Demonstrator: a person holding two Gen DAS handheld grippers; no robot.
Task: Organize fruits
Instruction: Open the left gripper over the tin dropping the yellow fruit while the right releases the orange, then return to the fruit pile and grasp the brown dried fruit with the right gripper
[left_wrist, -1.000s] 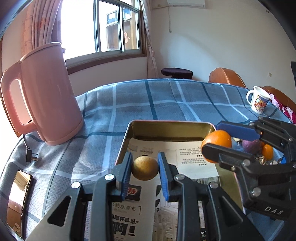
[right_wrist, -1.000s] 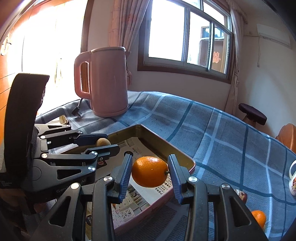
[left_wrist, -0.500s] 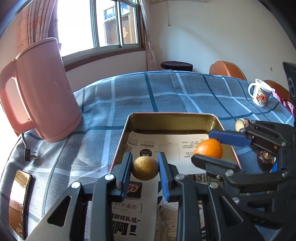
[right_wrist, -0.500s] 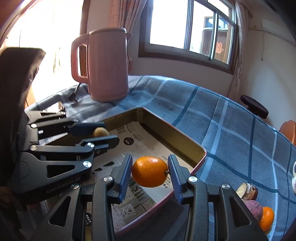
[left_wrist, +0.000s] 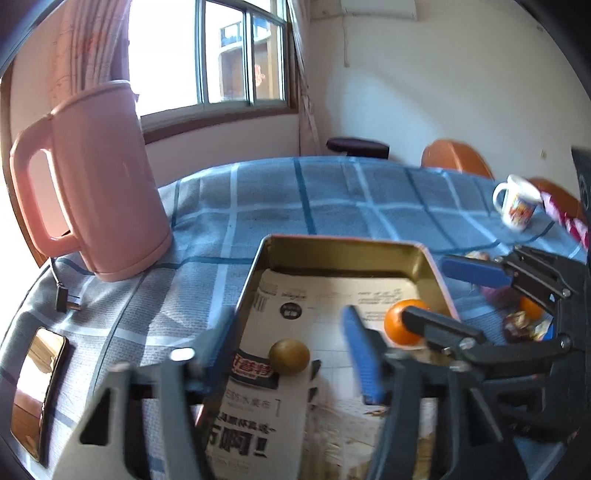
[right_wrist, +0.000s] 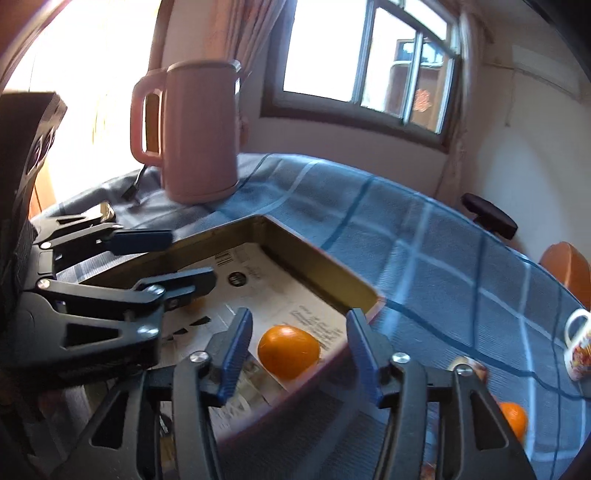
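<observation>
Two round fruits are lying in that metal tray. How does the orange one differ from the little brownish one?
The orange is bright orange and bigger; the brownish fruit is dull yellow-brown and smaller. The orange lies near the tray's right wall, the brownish fruit further left, on the darker print. Both rest loose on the paper lining, each between an open gripper's fingers.

Two close wrist views, shared tray (left_wrist: 343, 245)

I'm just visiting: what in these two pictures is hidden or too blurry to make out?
- Leftover fruit pile, left wrist view: half hidden behind the right claw; kinds unclear.
- Brownish fruit in the tray: right wrist view hides it behind the left claw.
- Newspaper print, left wrist view: blurred, unreadable.
- Mug, right wrist view: cut off by the edge.
- Orange: whether it has settled is unclear.
</observation>
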